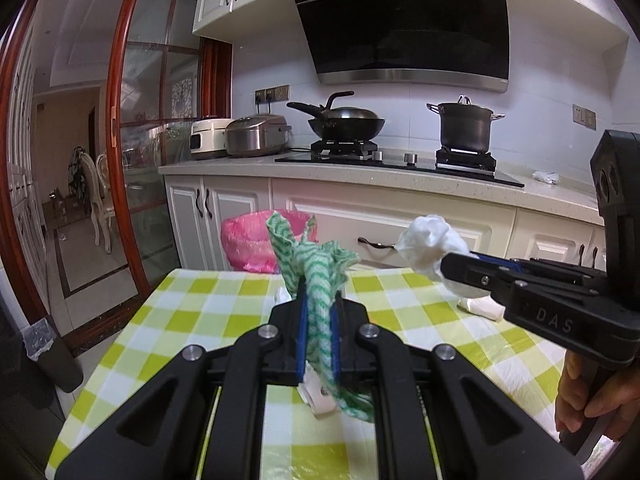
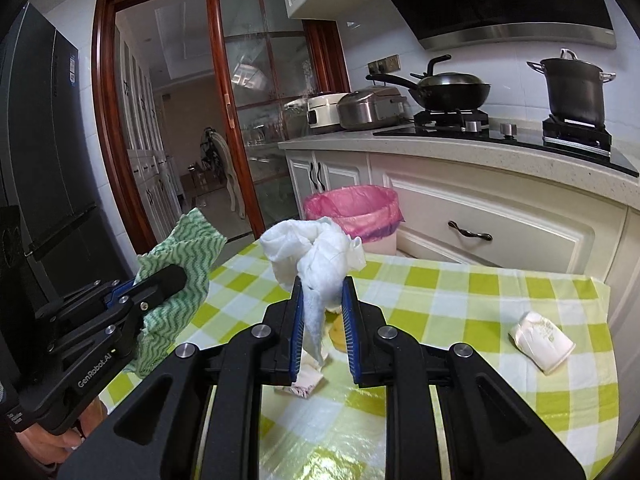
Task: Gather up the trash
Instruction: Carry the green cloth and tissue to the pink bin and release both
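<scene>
I have both grippers pinching trash: left gripper [image 1: 318, 312] on green cloth [image 1: 316, 264], right gripper [image 2: 322, 312] on white tissue [image 2: 316, 252]. Pink bin [image 2: 352, 208] beyond table's far edge awaits; crumpled cup [image 2: 540, 338] near table's right edge is left.

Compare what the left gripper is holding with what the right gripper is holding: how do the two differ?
The left gripper holds a green cloth with a wavy striped print; the right gripper holds a plain white tissue wad. The cloth looks woven and hangs down past the fingers; the tissue is crumpled paper, bunched mostly above them. Both are clamped between shut jaws, lifted above the checked tablecloth, with the pink-lined bin beyond.
</scene>
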### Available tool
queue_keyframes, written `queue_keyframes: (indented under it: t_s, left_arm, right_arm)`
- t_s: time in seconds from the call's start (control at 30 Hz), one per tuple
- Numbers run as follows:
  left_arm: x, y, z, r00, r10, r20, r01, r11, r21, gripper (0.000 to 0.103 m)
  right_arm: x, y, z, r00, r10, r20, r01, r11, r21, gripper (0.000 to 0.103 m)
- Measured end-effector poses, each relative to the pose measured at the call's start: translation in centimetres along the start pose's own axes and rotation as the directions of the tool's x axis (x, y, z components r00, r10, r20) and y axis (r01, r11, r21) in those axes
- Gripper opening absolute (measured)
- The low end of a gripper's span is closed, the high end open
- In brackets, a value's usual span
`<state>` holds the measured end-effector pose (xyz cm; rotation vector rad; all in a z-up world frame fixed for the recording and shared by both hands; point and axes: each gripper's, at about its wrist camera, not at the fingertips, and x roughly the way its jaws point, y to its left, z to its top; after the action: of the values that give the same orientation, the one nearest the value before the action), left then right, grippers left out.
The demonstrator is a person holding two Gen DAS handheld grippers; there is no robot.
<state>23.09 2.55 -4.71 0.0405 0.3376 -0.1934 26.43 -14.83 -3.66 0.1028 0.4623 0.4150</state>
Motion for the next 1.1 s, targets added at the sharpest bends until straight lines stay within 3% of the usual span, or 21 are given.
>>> queue_keyframes:
  t_s: [0.6, 0.83, 1.1]
  left_arm:
    - [9.5, 3.9, 5.6, 1.0, -0.003, 0.013, 0.003, 1.0, -0.005, 0.009]
    - [15.7, 5.7, 7.9, 1.0, 0.014, 0.02, -0.014, 1.0, 0.008, 0.009]
    - [25.4, 10.4, 10.9, 1.0, 0.021, 0.01, -0.021, 0.999, -0.027, 0.009]
  right_arm:
    - [9.1, -2.0, 6.2, 1.0, 0.029, -0.007, -0.029, 0.999, -0.028, 0.02]
    - [15.2, -3.4, 9.2, 0.999, 0.045, -0.011, -0.045, 0.999, -0.029, 0.019]
    - [24.5, -6.0, 12.9, 0.998, 0.049, -0.035, -0.051, 0.998, -0.048, 0.02]
